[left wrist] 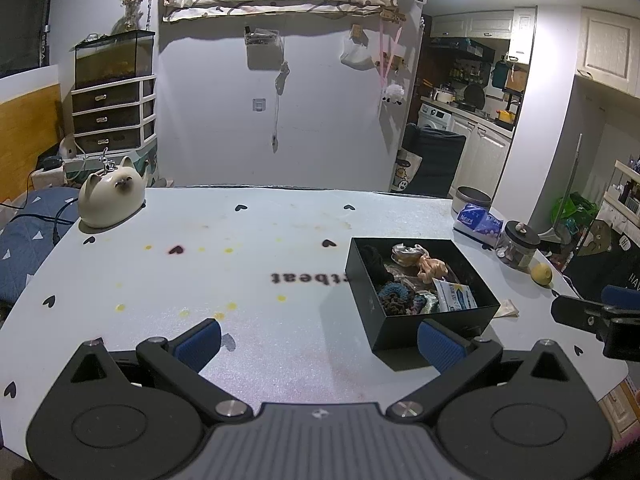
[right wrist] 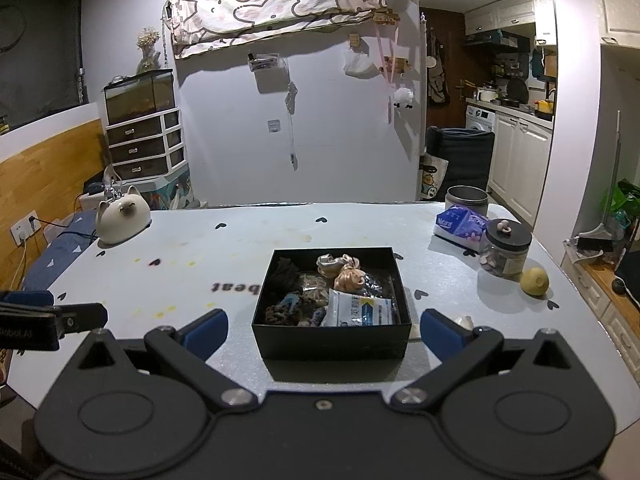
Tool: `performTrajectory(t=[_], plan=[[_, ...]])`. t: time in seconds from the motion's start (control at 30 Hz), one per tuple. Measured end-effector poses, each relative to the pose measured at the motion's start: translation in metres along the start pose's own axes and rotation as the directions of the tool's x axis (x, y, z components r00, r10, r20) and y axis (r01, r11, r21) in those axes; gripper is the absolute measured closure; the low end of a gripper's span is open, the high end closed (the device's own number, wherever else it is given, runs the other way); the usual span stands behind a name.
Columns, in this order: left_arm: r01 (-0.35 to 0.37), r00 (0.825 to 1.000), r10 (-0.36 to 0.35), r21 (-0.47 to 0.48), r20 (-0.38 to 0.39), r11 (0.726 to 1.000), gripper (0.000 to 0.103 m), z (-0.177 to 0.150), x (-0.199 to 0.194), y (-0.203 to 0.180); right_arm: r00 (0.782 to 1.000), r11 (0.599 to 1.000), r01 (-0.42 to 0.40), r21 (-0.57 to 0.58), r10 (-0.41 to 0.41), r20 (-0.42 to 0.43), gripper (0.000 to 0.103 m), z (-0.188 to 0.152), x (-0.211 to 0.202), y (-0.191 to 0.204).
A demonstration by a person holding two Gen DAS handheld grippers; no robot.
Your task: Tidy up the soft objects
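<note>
A black open box [right wrist: 332,334] [left wrist: 362,280] sits on the white table and holds several soft items: peach and beige scrunchies [right wrist: 347,278] [left wrist: 430,268], dark knitted pieces [right wrist: 280,312] [left wrist: 394,300] and a white and blue packet [right wrist: 358,310] [left wrist: 456,296]. My right gripper [right wrist: 324,330] is open, its blue pads either side of the box's near wall. My left gripper [left wrist: 320,340] is open over bare table, left of the box, with nothing between its fingers. A small pale scrap [left wrist: 508,308] lies by the box's right side.
A cream cat-shaped ceramic [left wrist: 110,200] stands at the table's far left. At the right are a metal tin [right wrist: 466,200], a blue tissue pack [right wrist: 460,222], a glass jar with a black lid [right wrist: 506,252] and a lemon [right wrist: 534,281]. The table [left wrist: 248,264] has heart prints.
</note>
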State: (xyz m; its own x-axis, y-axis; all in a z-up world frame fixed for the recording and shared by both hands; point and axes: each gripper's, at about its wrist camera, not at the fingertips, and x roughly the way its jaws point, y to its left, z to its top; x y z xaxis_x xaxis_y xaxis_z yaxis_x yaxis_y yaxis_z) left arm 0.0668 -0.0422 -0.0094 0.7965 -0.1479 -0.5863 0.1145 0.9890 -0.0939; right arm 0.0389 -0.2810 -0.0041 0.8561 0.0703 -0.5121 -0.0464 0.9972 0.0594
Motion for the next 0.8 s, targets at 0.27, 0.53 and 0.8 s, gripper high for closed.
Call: performTrajectory(t=[0.27,0.53,0.8], plan=[[-0.001,1.000,0.001,0.000,0.001,1.000,0.000,0.0001,-0.0009,0.0002,1.000,1.000,-0.001,0.000,0.001,0.001,0.000,-0.0006,-0.0003,0.0002],[-0.001,1.000,0.001,0.000,0.001,1.000,0.000,0.0002,-0.0008,0.0002,1.000,1.000,-0.004,-0.001,0.004,0.002,0.000,0.0007,0.0003,0.0015],[-0.004,1.000,0.004,-0.002,0.000,1.000,0.000,-0.0005,-0.0019,0.0008,1.000,1.000,-0.007,-0.005,0.007,0.003,0.000,0.0027,0.0009,0.0035]])
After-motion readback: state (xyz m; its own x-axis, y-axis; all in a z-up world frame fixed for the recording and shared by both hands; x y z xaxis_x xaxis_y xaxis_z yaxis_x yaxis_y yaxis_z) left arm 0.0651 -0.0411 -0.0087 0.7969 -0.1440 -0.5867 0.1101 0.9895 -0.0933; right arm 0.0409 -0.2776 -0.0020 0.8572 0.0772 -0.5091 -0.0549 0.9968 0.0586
